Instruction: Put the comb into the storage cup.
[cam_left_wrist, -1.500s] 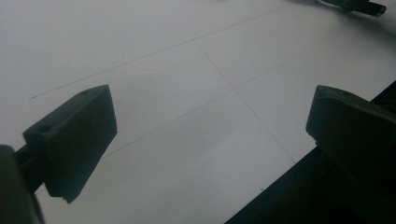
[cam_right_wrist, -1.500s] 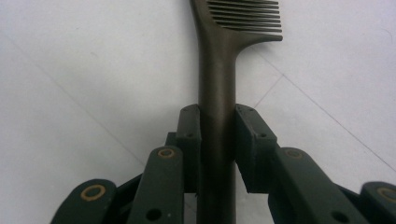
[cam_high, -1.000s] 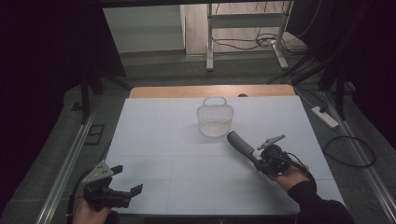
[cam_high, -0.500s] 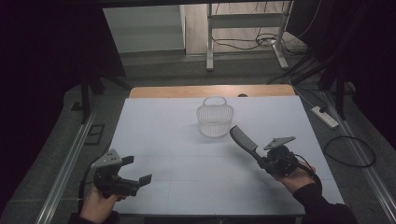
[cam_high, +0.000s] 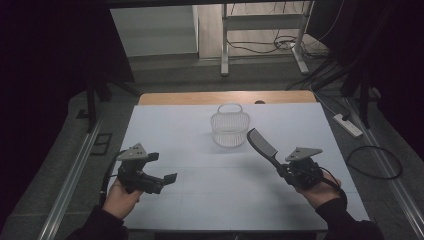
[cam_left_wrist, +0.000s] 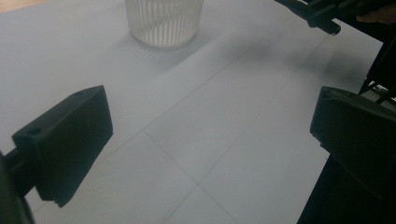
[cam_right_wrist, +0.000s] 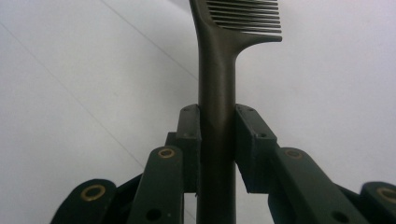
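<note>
1. A white sheet (cam_high: 200, 145) covers the table; faint grid lines cross it.
2. A bare wooden strip (cam_high: 200, 98) of tabletop shows along the sheet's far edge, with a small dark spot (cam_high: 259, 102) on it.
3. A white metal frame (cam_high: 224, 45) stands on the floor beyond the table, with loose cables (cam_high: 260, 46) lying between its legs.
4. A white power strip (cam_high: 348, 125) lies on the grey carpet to the right of the table.
5. A black cable loop (cam_high: 376, 162) lies just nearer than the strip.
6. Metal rails (cam_high: 70, 180) run along the floor on both sides of the table.
7. A dark curtain (cam_high: 50, 75) hangs at the left.
</note>
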